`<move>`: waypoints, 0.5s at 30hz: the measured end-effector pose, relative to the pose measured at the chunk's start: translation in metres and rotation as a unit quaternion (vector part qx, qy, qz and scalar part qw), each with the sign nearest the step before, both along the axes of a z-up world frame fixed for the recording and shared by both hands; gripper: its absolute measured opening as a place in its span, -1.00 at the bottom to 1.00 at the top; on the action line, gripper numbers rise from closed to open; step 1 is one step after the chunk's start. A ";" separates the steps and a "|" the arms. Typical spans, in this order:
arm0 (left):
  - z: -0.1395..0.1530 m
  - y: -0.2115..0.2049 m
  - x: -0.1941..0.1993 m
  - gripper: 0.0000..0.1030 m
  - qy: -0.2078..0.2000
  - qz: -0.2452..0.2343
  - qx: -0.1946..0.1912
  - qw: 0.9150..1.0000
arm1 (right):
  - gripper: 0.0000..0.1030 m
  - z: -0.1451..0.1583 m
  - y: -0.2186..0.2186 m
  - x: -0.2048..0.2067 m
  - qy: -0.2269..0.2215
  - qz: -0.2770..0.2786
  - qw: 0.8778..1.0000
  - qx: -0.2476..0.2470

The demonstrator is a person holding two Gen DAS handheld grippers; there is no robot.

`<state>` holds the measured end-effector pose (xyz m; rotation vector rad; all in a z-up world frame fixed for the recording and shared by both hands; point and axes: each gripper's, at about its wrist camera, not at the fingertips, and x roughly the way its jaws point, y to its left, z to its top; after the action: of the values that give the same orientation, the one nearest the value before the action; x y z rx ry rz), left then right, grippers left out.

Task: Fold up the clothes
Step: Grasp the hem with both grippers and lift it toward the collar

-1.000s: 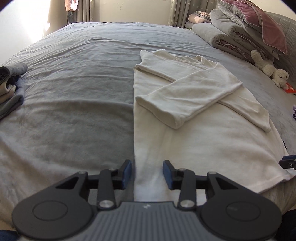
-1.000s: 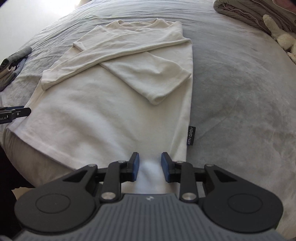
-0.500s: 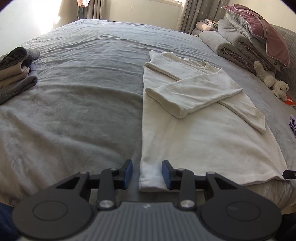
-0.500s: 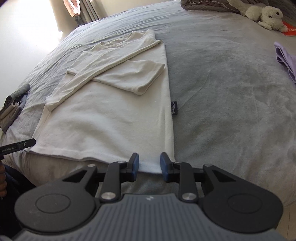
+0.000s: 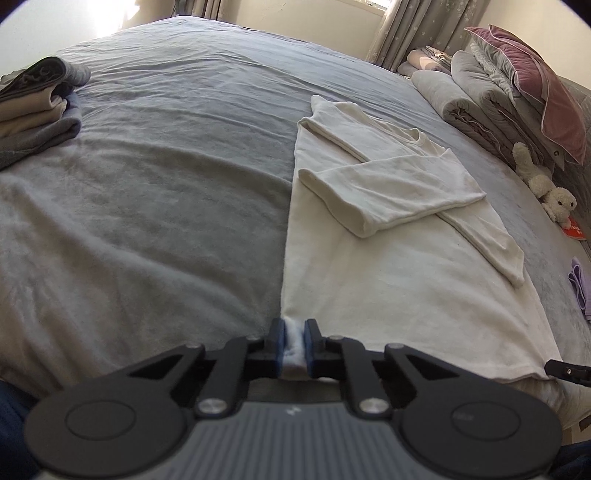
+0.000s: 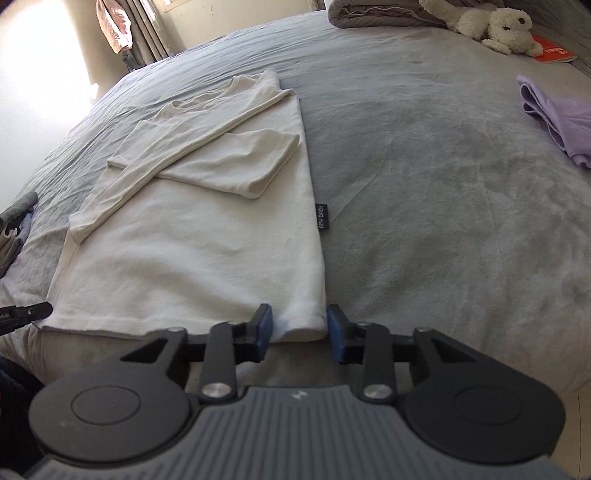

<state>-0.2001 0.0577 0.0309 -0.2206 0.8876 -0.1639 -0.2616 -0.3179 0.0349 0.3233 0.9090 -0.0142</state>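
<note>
A cream long-sleeved shirt (image 5: 388, 295) (image 6: 203, 258) lies flat on the grey bed (image 5: 166, 203), both sleeves folded across its chest. My left gripper (image 5: 294, 345) is at the shirt's near left hem corner. Its jaws are closing, and the blue pads pinch a bunch of white fabric. My right gripper (image 6: 298, 328) is at the near right hem corner. Its jaws are closing too, with the corner lying flat between the pads and a gap still showing. Each gripper's tip shows at the edge of the other view: right gripper (image 5: 565, 371), left gripper (image 6: 26, 314).
A stack of folded clothes (image 5: 33, 107) sits at the far left of the bed. Rolled quilts and a pink pillow (image 5: 498, 92) line the right side, with a plush toy (image 6: 491, 22) and a red book (image 6: 554, 53). A purple garment (image 6: 561, 114) lies to the right.
The left jaws have drawn together onto the hem corner. The right gripper has shifted to the shirt's right hem corner. Both views have rolled.
</note>
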 end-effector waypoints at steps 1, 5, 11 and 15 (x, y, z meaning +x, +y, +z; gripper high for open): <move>0.001 0.001 -0.001 -0.83 -0.001 0.003 -0.003 1.000 | -0.75 0.001 0.000 -0.001 -0.003 -0.001 1.000 0.006; 0.012 0.001 -0.004 -0.88 -0.018 0.009 -0.004 1.000 | -0.81 0.009 -0.008 -0.008 -0.023 -0.010 0.999 0.045; 0.042 0.007 -0.012 -0.89 -0.045 0.010 -0.011 0.999 | -0.82 0.037 -0.026 -0.030 -0.066 -0.026 0.990 0.121; 0.044 0.007 -0.019 -0.89 -0.045 0.008 0.007 0.999 | -0.83 0.052 -0.029 -0.042 -0.078 -0.025 0.988 0.132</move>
<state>-0.2193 0.0649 0.0749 -0.2062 0.7978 -0.1518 -0.3039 -0.3473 0.0870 0.5852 0.7470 0.0856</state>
